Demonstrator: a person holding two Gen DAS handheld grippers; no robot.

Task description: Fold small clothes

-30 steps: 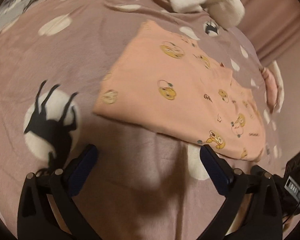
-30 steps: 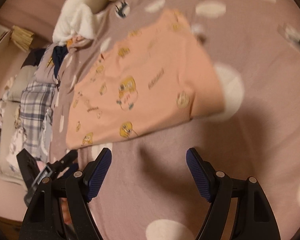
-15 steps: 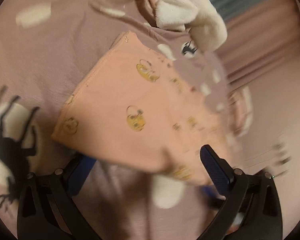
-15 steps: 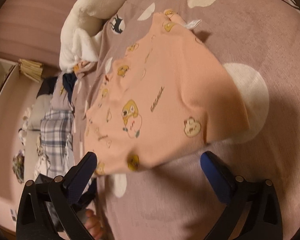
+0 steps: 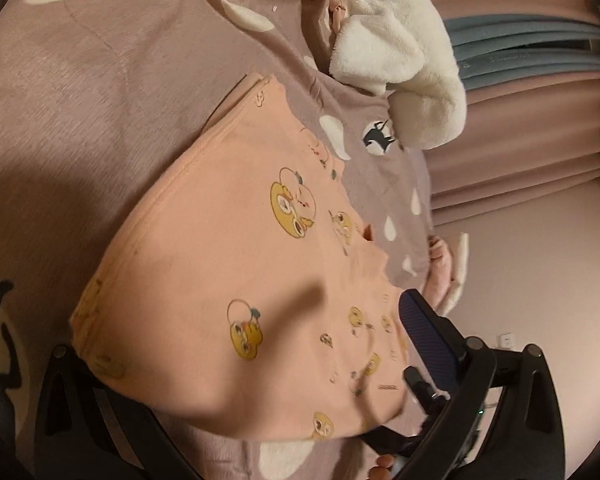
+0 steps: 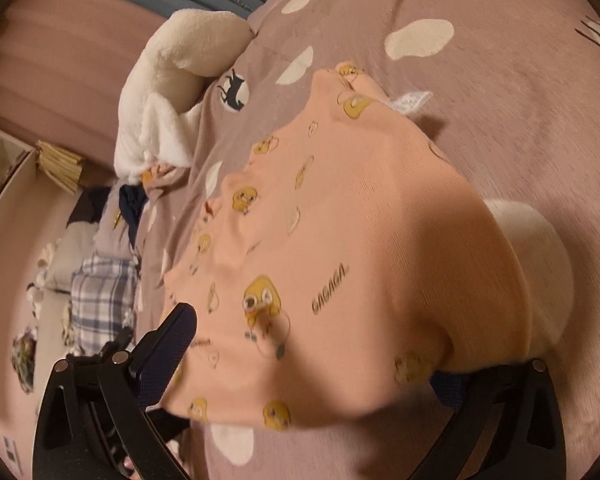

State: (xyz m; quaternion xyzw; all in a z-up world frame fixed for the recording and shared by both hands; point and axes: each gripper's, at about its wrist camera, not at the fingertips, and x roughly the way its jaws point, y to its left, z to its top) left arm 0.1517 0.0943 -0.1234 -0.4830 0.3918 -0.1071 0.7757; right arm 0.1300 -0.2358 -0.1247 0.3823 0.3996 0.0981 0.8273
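Observation:
A folded peach garment (image 5: 228, 256) printed with yellow ducks lies on the mauve spotted blanket (image 5: 80, 92). My left gripper (image 5: 244, 332) is open wide, and one near corner of the garment lies between its jaws. Its right finger (image 5: 424, 340) shows, while the left one is hidden under the cloth. In the right wrist view the same garment (image 6: 380, 220) fills the middle. My right gripper (image 6: 312, 348) stands open at its widest around the other near corner. Its left finger (image 6: 172, 340) is bare and the right finger is mostly covered by cloth.
A white plush throw (image 5: 400, 52) lies bunched at the far end of the bed, also in the right wrist view (image 6: 168, 92). Pink curtains (image 5: 520, 148) hang behind. Off the bed's edge lie a plaid cloth (image 6: 100, 300) and other clothes.
Both grippers have moved forward to the garment, whose near edge now lies between their jaws. The right jaws have spread wider. The left view has rolled.

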